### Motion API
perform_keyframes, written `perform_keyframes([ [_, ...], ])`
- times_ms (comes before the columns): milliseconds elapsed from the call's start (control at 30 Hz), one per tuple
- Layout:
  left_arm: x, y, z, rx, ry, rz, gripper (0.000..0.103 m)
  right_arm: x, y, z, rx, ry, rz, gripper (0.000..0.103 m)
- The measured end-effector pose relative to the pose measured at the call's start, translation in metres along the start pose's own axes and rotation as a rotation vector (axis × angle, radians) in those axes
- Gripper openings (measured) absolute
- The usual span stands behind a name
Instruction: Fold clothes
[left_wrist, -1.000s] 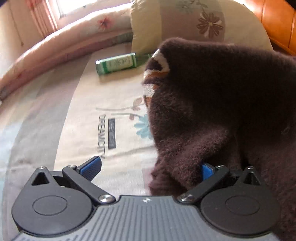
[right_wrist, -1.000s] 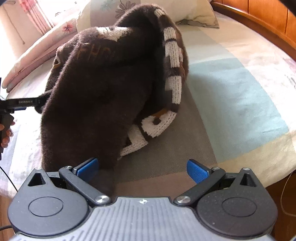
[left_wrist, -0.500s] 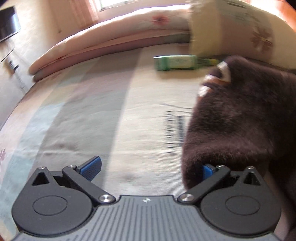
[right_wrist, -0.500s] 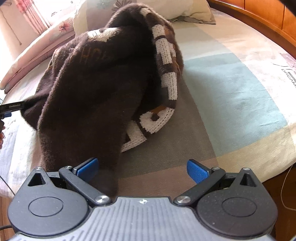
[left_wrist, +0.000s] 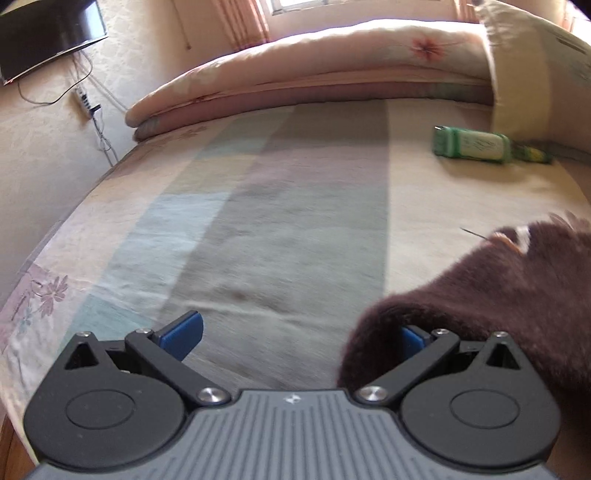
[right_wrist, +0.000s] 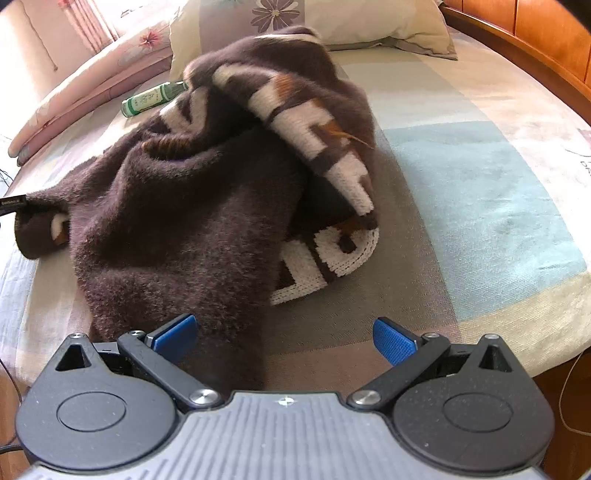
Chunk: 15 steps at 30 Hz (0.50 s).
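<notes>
Left fingers (left_wrist: 412, 338) spread wide, sweater (right_wrist: 207, 206) draped over one

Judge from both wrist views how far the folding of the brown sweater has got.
Done: nothing looks folded; the brown sweater lies in a rumpled heap on the bed. In hand: both the left gripper and right gripper are open, with fabric draped over one finger of each. Left: spreading it flat and every fold.
</notes>
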<state>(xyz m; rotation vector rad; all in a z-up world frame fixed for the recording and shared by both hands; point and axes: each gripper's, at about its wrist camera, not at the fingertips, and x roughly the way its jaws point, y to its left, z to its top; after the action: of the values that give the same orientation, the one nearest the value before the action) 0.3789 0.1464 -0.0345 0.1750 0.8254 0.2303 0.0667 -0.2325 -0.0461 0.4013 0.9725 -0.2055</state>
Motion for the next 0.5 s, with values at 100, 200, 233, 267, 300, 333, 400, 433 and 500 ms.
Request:
perform_keyframes([
  [100, 0.009, 0.01, 0.007, -0.015, 0.018, 0.015, 0.103, 0.003, -0.002, 0.004, 0.001, 0.005, -0.004, 0.103],
  [200, 0.015, 0.017, 0.008, -0.042, 0.025, 0.037, 0.103, 0.004, -0.002, 0.005, -0.002, 0.01, -0.006, 0.103],
  [233, 0.019, 0.02, 0.007, -0.051, 0.032, 0.044, 0.103, 0.004, -0.003, 0.006, -0.006, 0.011, -0.006, 0.103],
  [267, 0.022, 0.023, 0.006, -0.06, 0.039, 0.051, 0.103, 0.004, -0.003, 0.007, -0.009, 0.011, -0.005, 0.103],
  [300, 0.026, 0.026, 0.005, -0.069, 0.047, 0.059, 0.103, 0.004, -0.003, 0.008, -0.012, 0.011, -0.005, 0.103],
  [333, 0.029, 0.03, 0.005, -0.084, 0.056, 0.056, 0.103, 0.003, -0.003, 0.008, -0.017, 0.01, -0.004, 0.103],
  [400, 0.033, 0.036, 0.004, -0.109, 0.074, 0.05, 0.103, 0.001, -0.008, 0.009, -0.026, 0.008, -0.001, 0.103],
  [433, 0.033, 0.036, 0.002, -0.107, 0.081, 0.038, 0.103, -0.001, -0.011, 0.009, -0.029, 0.007, 0.001, 0.103],
  [500, 0.024, 0.033, -0.001, -0.085, 0.083, 0.017, 0.103, 0.0, -0.014, 0.011, -0.041, 0.008, 0.002, 0.103],
])
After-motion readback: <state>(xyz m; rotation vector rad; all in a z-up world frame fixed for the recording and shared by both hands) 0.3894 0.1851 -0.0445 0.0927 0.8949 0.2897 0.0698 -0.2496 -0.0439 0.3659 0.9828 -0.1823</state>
